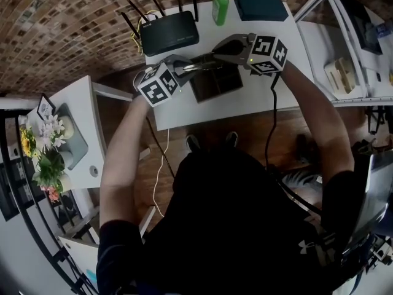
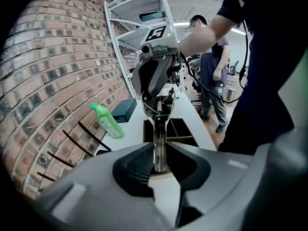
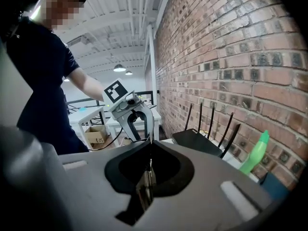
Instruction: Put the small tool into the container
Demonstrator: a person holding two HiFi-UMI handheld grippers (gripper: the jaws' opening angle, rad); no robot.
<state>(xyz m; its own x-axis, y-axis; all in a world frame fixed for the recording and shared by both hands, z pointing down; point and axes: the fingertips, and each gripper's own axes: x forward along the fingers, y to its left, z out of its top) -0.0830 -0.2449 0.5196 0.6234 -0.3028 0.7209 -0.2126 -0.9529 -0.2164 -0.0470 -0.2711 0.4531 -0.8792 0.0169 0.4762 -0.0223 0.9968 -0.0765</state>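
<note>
A thin metal small tool (image 1: 201, 62) hangs in the air between my two grippers, above the dark compartmented container (image 1: 216, 82) on the white table (image 1: 258, 94). My right gripper (image 1: 216, 56) is shut on one end; in the right gripper view the tool (image 3: 146, 183) shows edge-on between its closed jaws. My left gripper (image 1: 189, 66) faces it from the other side. In the left gripper view the tool (image 2: 160, 146) stands between the jaws of the left gripper (image 2: 160, 154), which lie against both its sides. The container (image 2: 186, 129) sits below and beyond.
A black router (image 1: 169, 33) with antennas, a green bottle (image 1: 220, 5) and a dark teal box (image 1: 261, 6) line the table's far edge by the brick wall. A side table with flowers (image 1: 44, 145) stands at the left. A person (image 2: 217, 76) stands beyond the table.
</note>
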